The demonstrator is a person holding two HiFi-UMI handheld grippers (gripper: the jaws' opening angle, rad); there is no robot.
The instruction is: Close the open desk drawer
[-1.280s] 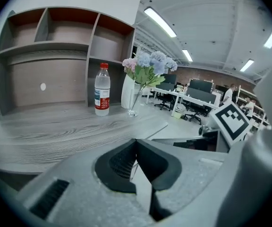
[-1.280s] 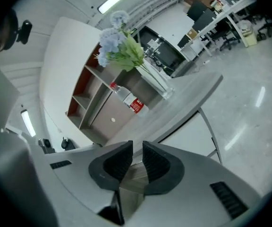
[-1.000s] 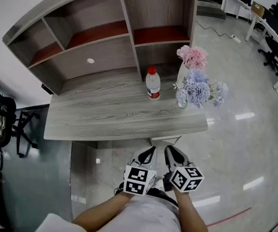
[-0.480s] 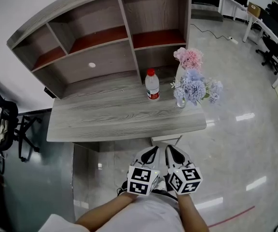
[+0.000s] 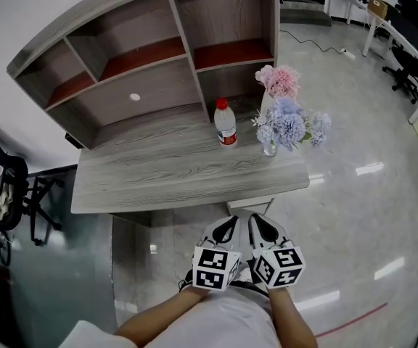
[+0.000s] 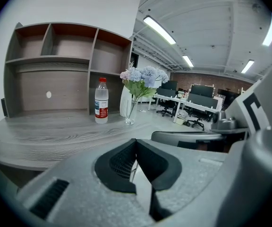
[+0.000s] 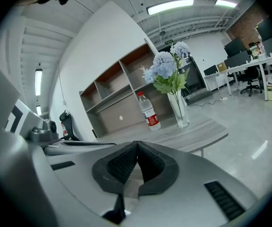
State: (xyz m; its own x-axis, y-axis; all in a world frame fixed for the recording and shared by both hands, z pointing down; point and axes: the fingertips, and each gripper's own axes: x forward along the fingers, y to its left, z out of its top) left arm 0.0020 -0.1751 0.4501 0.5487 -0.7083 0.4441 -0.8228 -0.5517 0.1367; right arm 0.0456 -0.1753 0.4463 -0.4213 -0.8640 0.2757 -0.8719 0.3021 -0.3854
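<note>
Two grippers were seen in the head view, the left gripper (image 5: 224,232) and the right gripper (image 5: 264,230). They were held side by side below the front edge of one grey wooden desk (image 5: 158,180). The jaws of each gripper were brought together, and nothing was held between them.

One shelf unit (image 5: 151,85) with five compartments was placed at the back of the desk. One water bottle (image 5: 225,123) with a red cap was stood upright before it. Two bunches of flowers were counted at the right end of the desk: one of pink flowers (image 5: 280,80) and one of pale blue flowers (image 5: 290,127), the latter put in a glass vase (image 5: 270,148).

The drawer could not be made out with certainty. Only one pale piece (image 5: 250,204) was seen under the front edge of the desk, just beyond the grippers.

Compared with one second before, the grippers were kept at nearly the same place, and the desk was shown slightly more to the left.
</note>
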